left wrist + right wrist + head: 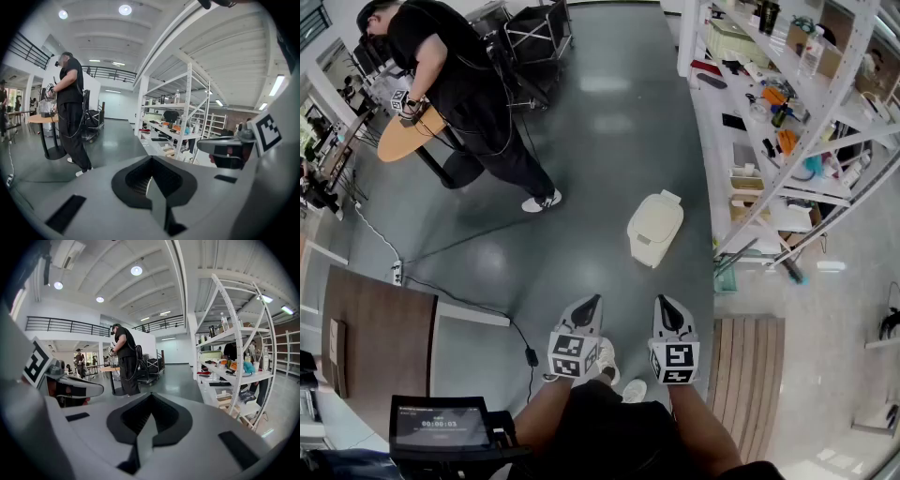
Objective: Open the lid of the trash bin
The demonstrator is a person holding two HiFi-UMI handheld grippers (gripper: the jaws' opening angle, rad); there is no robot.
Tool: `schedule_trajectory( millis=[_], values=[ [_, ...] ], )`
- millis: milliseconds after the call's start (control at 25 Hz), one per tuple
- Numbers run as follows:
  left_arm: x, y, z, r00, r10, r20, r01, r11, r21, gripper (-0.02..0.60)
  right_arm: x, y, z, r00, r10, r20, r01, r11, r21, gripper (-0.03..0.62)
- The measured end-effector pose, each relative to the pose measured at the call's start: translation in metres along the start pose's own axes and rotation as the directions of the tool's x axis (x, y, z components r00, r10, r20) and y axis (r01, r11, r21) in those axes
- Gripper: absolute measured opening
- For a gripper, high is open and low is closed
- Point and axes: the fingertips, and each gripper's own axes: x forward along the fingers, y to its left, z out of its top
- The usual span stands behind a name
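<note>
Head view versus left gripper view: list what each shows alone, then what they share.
Head view only: the cream trash bin on the floor, lid down, beside the white shelving. Left gripper view only: ceiling lights and a balcony railing. Shared: the person in black at the round table, the shelving, the left gripper and the right gripper, both with jaws together.

Cream trash bin [655,228], lid closed, on grey floor beside shelving.
</note>
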Motion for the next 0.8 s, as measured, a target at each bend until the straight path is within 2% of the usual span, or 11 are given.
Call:
schedule_trajectory(
  millis=[320,800],
  values=[
    [0.053,0.049,0.034,0.998,-0.055,-0.008,0.055,0.998,0.030,-0.002,0.069,0.000,0.018,0.999,-0.040,-0.032,0.040,0.999,0.002,0.002],
    [0.096,0.100,0.034,0.995,-0.078,-0.056,0.078,0.997,0.000,-0.002,0.130,-0.006,0.012,0.993,-0.075,-0.092,0.075,0.997,0.003,0.002]
  ],
)
